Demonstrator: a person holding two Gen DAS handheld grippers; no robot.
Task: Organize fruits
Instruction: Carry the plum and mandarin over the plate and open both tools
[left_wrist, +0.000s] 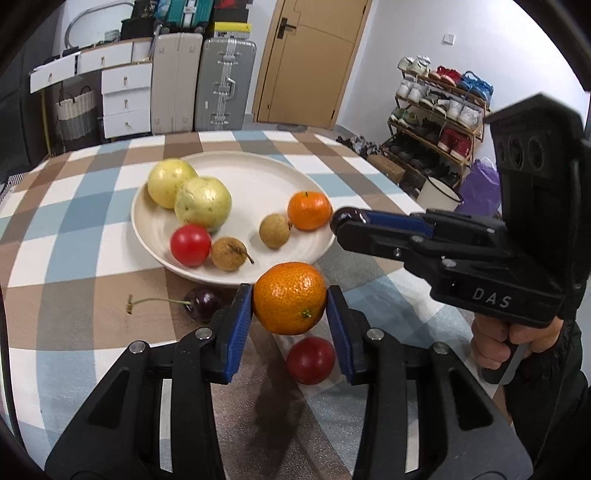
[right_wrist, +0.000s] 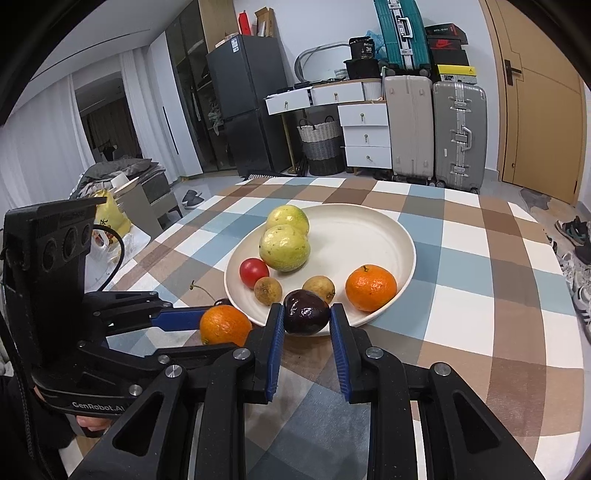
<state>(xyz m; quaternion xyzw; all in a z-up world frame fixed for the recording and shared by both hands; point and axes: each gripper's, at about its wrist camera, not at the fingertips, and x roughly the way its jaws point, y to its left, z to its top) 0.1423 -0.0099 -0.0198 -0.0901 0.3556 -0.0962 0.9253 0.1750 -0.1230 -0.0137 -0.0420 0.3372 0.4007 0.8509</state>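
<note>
Nearest, the left gripper (left_wrist: 289, 308) pinches a tangerine (left_wrist: 289, 297) above the checked table (left_wrist: 74, 258); the right gripper (right_wrist: 307, 318), marked "DAS", clamps a dark plum (right_wrist: 306, 312) at the rim of the plate (right_wrist: 369, 229). Its neighbour reads "GenRobot.AI". Farther back, a box shows "36".
</note>
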